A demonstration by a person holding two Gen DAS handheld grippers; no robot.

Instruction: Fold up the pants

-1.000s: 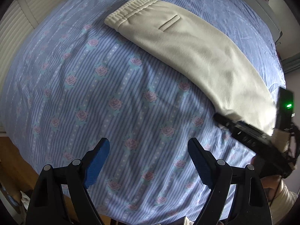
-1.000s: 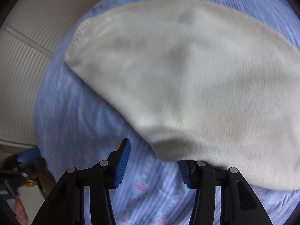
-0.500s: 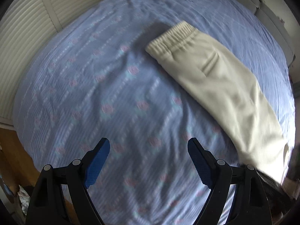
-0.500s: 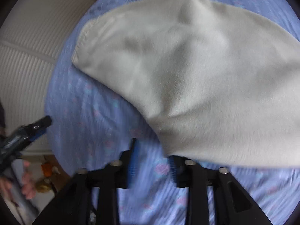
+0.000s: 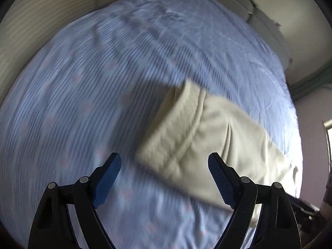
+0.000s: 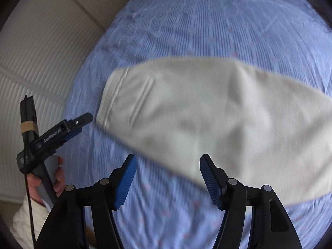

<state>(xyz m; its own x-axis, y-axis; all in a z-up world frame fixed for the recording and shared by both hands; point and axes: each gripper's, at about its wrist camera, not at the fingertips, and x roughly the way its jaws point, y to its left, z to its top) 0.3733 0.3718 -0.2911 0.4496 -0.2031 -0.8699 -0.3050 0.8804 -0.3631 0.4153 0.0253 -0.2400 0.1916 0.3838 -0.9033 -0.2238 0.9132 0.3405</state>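
Beyond frame edge, blurred pants point(image 6: 207, 114) leg.

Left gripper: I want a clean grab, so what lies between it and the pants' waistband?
Only bare striped bedsheet separates the left gripper from the waistband in the right wrist view.

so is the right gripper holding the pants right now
No, the right gripper is opening with nothing between its pads, and the pants lie flat on the bed.

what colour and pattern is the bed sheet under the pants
The bed sheet is light blue with fine stripes and small pink flowers, clearest in the right wrist view.
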